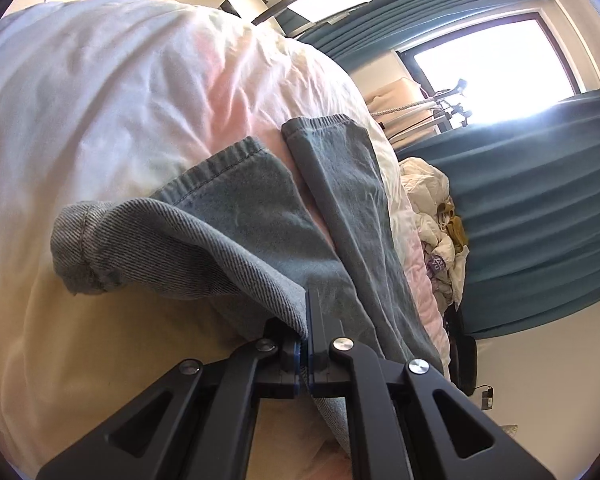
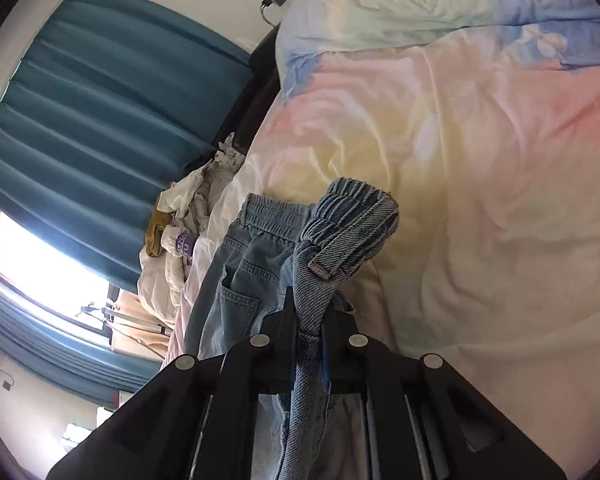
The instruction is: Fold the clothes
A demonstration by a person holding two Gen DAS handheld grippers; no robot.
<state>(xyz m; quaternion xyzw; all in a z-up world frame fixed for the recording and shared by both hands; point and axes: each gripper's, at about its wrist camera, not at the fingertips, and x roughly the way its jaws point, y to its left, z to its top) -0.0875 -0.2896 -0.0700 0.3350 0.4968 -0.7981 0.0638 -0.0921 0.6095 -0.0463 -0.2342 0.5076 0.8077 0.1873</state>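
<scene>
Blue jeans [image 1: 260, 216], lifted at both ends, over bed

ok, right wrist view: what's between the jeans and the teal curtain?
A heap of crumpled pale laundry with a mustard piece, at the bed's edge, lies between the jeans and the teal curtain. The right wrist view shows it.

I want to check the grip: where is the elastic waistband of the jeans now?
In the right wrist view the waistband is at centre, bunched above the right gripper, which is shut on the jeans, over the pastel bed cover.
</scene>
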